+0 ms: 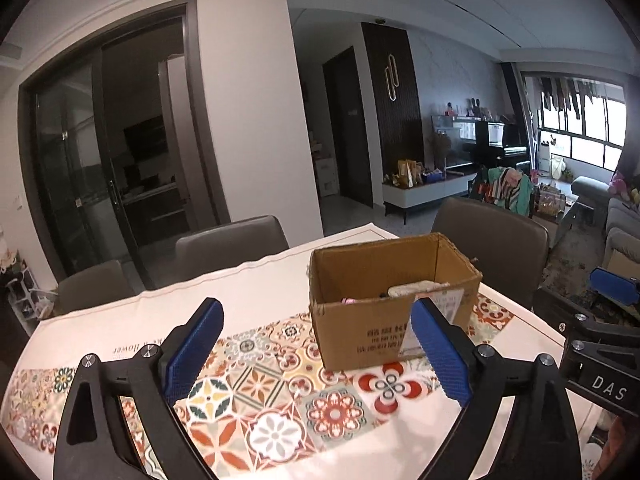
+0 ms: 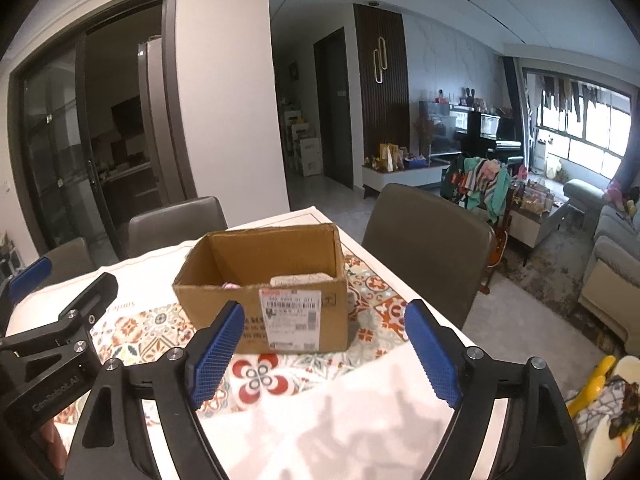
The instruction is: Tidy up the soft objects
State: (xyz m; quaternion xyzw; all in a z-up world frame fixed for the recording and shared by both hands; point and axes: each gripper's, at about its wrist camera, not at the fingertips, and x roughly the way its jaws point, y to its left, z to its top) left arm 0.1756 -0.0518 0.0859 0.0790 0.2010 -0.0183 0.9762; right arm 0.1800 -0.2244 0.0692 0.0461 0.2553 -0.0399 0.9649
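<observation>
An open cardboard box stands on the patterned tablecloth; it also shows in the right wrist view. Inside it lie a pale soft item and a pink one, mostly hidden by the box wall; both show in the right wrist view, the pale one and the pink one. My left gripper is open and empty, just in front of the box. My right gripper is open and empty, also in front of the box.
Brown chairs stand at the table's far side and right. The table's right edge drops to the floor. A yellow and white soft heap lies low at the right. The right gripper's body sits beside the left one.
</observation>
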